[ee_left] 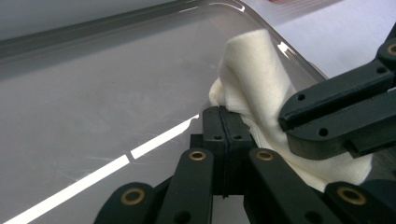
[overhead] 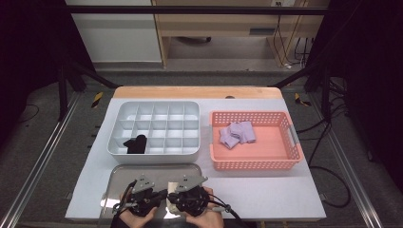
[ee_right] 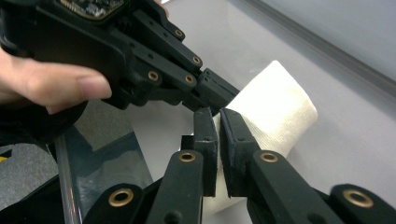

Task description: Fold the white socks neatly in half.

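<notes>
Left gripper [ee_left: 224, 135] pinching one edge of cream sock [ee_left: 261, 88], right gripper [ee_right: 218, 140] clamped on its other side, both over metal tray [overhead: 142, 170] on tabletop [overhead: 266, 190]. Folding or rolling under way, probably. Next: tuck tight, carry toward divided organizer [overhead: 157, 128].

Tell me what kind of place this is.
Probably a lab bench set up for recording sorting work: a white divided organiser tray, a coral plastic basket and a metal tray laid out on a table framed by black rails with cables on the floor.
</notes>
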Demonstrator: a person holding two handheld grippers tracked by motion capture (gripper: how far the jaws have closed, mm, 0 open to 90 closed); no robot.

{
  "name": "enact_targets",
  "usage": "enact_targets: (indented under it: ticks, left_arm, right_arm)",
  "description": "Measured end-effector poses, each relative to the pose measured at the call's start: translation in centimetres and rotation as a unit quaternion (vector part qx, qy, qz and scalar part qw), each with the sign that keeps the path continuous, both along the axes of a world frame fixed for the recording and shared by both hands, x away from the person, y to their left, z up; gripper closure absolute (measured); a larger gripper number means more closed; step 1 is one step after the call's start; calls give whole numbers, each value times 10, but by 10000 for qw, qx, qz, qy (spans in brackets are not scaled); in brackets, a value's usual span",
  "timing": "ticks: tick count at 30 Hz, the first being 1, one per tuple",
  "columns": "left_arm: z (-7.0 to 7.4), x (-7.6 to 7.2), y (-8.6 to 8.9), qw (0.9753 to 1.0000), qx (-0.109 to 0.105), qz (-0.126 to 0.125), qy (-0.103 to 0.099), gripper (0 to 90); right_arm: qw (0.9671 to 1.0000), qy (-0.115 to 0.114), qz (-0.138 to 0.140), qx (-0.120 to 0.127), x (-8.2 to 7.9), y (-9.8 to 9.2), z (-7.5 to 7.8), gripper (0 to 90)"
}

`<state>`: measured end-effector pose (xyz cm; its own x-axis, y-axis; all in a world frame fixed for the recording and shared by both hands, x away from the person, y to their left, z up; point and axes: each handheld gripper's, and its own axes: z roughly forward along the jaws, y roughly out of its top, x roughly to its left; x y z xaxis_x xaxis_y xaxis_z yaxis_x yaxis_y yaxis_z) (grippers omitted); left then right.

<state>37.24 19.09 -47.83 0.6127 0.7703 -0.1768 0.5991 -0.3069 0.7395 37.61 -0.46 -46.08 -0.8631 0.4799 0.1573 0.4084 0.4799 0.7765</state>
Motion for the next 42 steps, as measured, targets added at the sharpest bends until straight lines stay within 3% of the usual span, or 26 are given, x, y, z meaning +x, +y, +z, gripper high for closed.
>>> enact_targets:
  ticks: [2,5,7,8,9,10,13,16,21,27,28,35,40,42]
  left_arm:
    - [4,3,5,9999,-155,27,-43,886]
    - [17,6,14,9986,-375,169,-336,852]
    - [22,6,16,9978,-476,161,-444,829]
    - [31,6,19,9959,-632,164,-619,812]
    - [31,6,19,9959,-632,164,-619,791]
    - [36,6,17,9949,-711,61,-720,758]
    - [35,7,10,9955,-608,-44,-724,671]
    - [24,13,1,9980,-337,-59,-536,625]
    - [20,16,8,9984,-378,22,-422,609]
    - [16,8,16,9984,-380,128,-394,604]
    - [15,5,17,9984,-386,125,-398,600]
    - [15,-4,11,9985,-228,146,-479,583]
    - [14,-7,7,9986,-100,163,-495,583]
    - [14,-8,6,9986,-83,160,-503,583]
  right_arm:
    - [10000,12,12,1,0,0,-2,859]
    - [10000,25,2,12,-1,0,-4,859]
    - [10000,32,-7,34,0,0,-4,858]
    - [10000,28,-1,36,0,0,-4,858]
    - [10000,21,1,40,0,0,-5,857]
    - [10000,25,-3,38,0,1,-5,857]
    - [10000,35,3,57,0,1,-5,856]
    - [10000,16,36,58,0,1,-5,852]
    - [10000,39,52,12,1,-4,0,821]
    - [9997,-35,-225,-32,3,-15,5,760]
    - [9993,-35,-367,29,6,-19,7,739]
    - [9970,-26,-693,344,7,-30,16,736]
    - [9960,154,-876,34,7,-30,7,728]
    - [9959,163,-894,36,5,-31,4,714]
